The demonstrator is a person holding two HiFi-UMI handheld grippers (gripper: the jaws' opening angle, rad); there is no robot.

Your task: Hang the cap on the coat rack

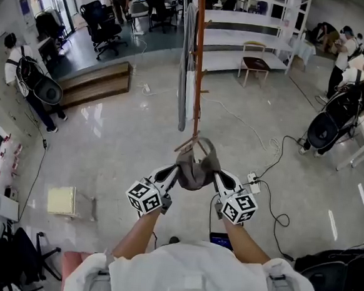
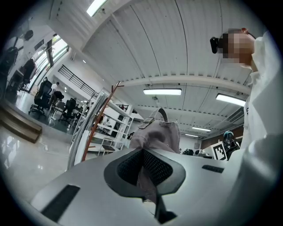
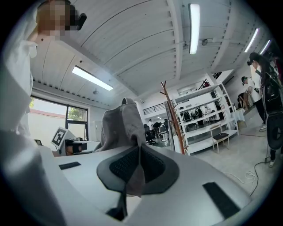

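Nearest the camera, the person's bare forearms [image 1: 139, 232] reached forward out of a white shirt [image 1: 191, 271], one gripper in each hand. The left gripper [image 1: 170, 173] had its jaws closed tight on a fold of the cap [image 1: 196, 168], the grey cloth pinched between the ribbed pads in the left gripper view [image 2: 143, 167]. The right gripper [image 1: 220, 176] was clamped the same way on the cap's other side, with cloth hanging out below its jaws [image 3: 138, 167]. The cap was stretched in the air between the two grippers, above the floor. It bulged up past each pair of jaws [image 2: 158, 132] [image 3: 120, 126], and its strap and buckle showed at the top in the left gripper view.

Just beyond the cap stood the rack [image 1: 199, 61], a brown pole with short pegs. The cap was up against a low peg [image 1: 186, 146]; whether they touched could not be told. A grey garment [image 1: 185, 73] hung on the pole's left side.

On the glossy floor [image 1: 120, 137] lay a white box [image 1: 61, 200] to the left and a power strip [image 1: 253, 179] with cables to the right. Farther back were a stool [image 1: 255, 64], white shelves [image 1: 241, 36], office chairs [image 1: 103, 26] and several people.
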